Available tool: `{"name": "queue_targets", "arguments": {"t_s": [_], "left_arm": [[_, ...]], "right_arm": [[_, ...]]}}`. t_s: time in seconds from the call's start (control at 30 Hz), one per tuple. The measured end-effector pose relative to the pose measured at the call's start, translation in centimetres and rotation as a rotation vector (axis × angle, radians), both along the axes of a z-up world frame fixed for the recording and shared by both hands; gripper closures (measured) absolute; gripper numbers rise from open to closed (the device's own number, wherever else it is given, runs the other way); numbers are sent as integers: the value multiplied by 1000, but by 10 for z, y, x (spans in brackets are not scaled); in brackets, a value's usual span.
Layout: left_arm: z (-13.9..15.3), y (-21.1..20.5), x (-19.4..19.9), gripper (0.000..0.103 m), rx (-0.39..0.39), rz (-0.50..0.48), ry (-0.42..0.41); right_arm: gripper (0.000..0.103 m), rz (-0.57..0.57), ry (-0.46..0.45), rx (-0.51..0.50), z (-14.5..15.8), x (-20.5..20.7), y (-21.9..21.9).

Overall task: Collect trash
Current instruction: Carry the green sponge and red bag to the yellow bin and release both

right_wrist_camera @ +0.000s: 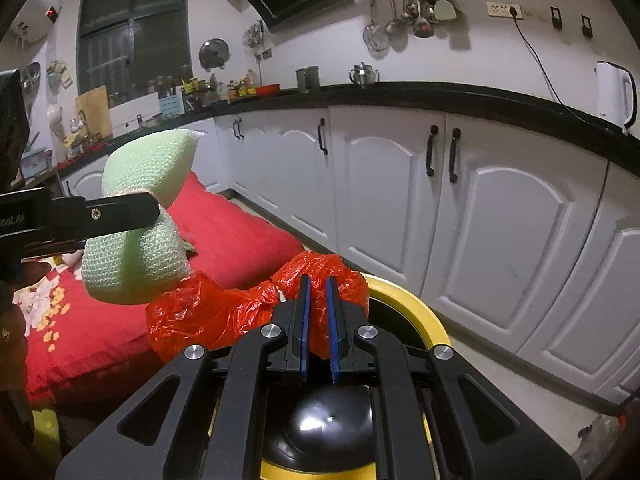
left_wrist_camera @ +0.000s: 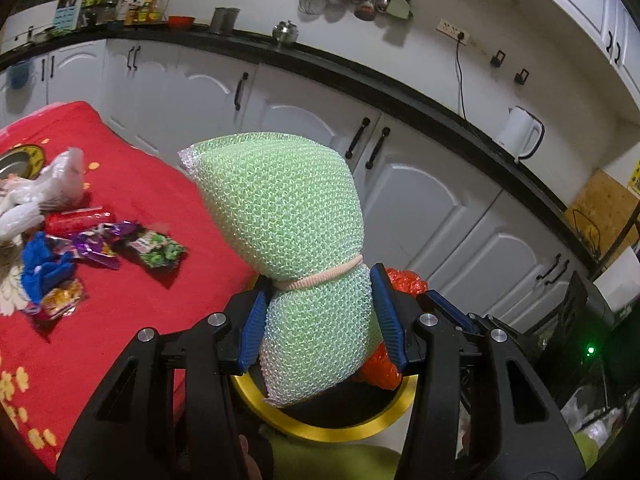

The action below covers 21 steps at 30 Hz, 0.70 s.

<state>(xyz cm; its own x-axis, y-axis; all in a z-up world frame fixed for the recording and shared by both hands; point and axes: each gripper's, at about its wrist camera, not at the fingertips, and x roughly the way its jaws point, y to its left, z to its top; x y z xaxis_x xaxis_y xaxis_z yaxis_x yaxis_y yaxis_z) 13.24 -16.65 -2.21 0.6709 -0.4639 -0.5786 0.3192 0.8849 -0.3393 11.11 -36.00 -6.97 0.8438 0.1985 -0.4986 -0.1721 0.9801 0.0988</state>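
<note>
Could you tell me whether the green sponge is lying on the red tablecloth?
No, the green sponge is held up between the left gripper's jaws.

In the left wrist view, the mesh sponge (left_wrist_camera: 280, 220) fills the centre, with the bin (left_wrist_camera: 320, 432) below it at the bottom. Wrappers (left_wrist_camera: 100, 244) lie on the cloth-covered bench (left_wrist_camera: 140, 312) at left; cabinets (left_wrist_camera: 420, 208) run behind.

White cabinets (right_wrist_camera: 500, 216), black countertop (right_wrist_camera: 440, 94), dark window (right_wrist_camera: 132, 24).
</note>
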Motion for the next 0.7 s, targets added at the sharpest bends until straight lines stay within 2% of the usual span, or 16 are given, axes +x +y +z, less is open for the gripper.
{"name": "queue_targets", "arguments": {"t_s": [0.43, 0.57, 0.6, 0.67, 0.7], "left_arm": [[-30, -21, 21, 60, 29, -59, 46], [-34, -24, 25, 59, 35, -65, 59], [-35, -25, 26, 58, 36, -68, 63], [-36, -25, 26, 57, 39, -68, 68], [-36, -25, 27, 56, 39, -68, 72]], "right_arm": [[95, -48, 111, -19, -34, 9, -16], [92, -59, 141, 7, -41, 12, -20], [91, -59, 147, 15, -42, 12, -21], [79, -66, 153, 23, -43, 12, -23], [69, -71, 153, 30, -43, 13, -25]]}}
